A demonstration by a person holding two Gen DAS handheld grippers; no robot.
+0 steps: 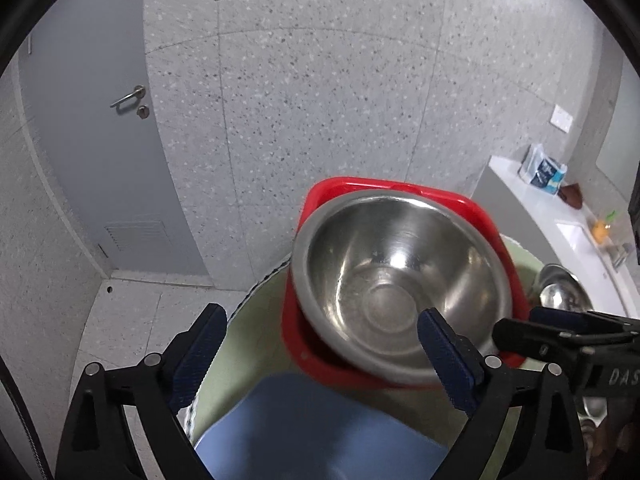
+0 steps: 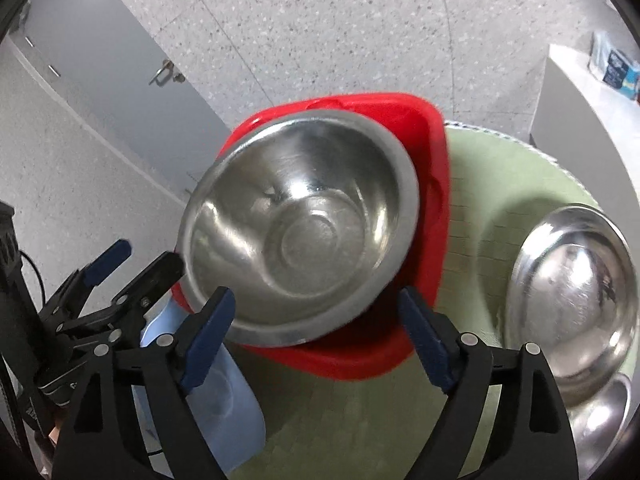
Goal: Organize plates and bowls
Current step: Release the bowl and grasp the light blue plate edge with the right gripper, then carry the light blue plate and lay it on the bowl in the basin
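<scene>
Steel bowl point(image 2: 300, 232) sits in the red tray point(image 2: 432, 200); both hand-held grippers, left point(image 1: 320, 356) and right point(image 2: 316, 336), gape wide, empty. Withdraw straight, avoiding the rim.

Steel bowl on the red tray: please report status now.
Left gripper open, right gripper open. Steel bowl sits in red tray, released. Nothing blocking.

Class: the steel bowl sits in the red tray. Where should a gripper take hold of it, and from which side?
Probably the steel bowl's flat rim on the near side, coming from above: it stands upright and open, and that edge overhangs the red tray.
</scene>
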